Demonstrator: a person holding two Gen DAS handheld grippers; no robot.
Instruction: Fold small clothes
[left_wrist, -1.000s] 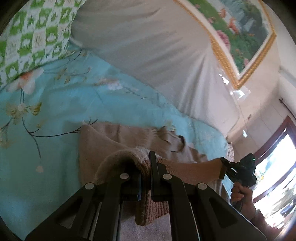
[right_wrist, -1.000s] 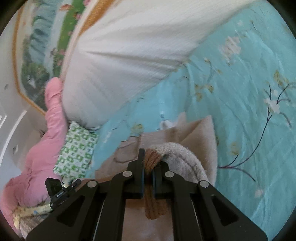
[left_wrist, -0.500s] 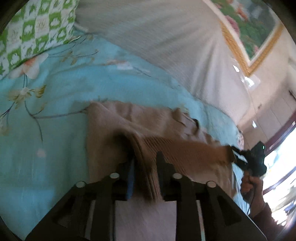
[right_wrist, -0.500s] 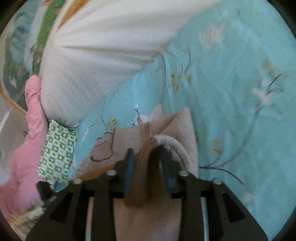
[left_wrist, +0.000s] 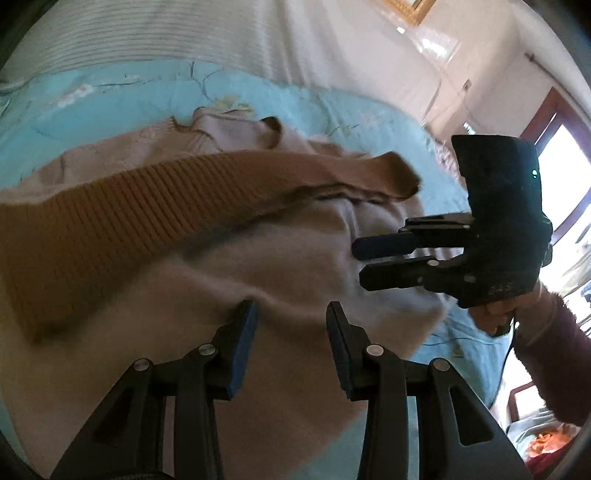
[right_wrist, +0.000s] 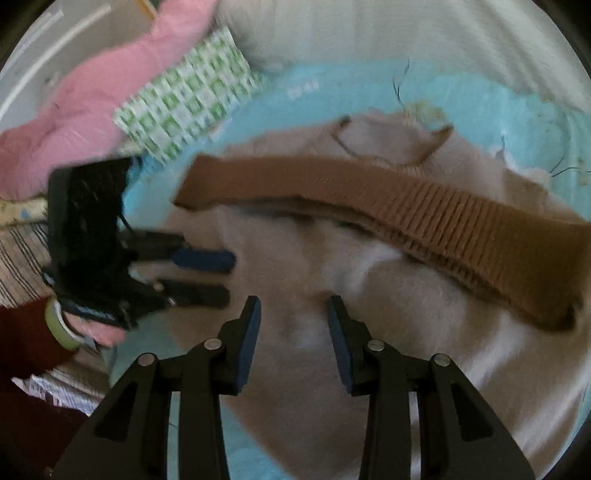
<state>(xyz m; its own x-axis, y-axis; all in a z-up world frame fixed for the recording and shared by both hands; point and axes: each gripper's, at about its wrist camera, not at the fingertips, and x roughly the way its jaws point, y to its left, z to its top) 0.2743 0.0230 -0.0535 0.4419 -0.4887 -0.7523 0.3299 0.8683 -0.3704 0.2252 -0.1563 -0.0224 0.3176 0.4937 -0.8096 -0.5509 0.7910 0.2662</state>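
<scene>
- Sweater (left_wrist: 280, 280), a small beige knit, lies just beyond the left claw (left_wrist: 291, 314), whose jaws are widening with nothing pinched between them.
- Right claw (right_wrist: 291, 310) hangs over the same cloth, jaws apart and empty.
- Ribbed brown hem band (left_wrist: 155, 206) lies doubled back across the upper middle of both views.
- Knit looks soft, light and limp, likely to sag; thicker hem corners probably offer the surest hold.
- Garment rests on the turquoise bed sheet (left_wrist: 110, 103).
</scene>
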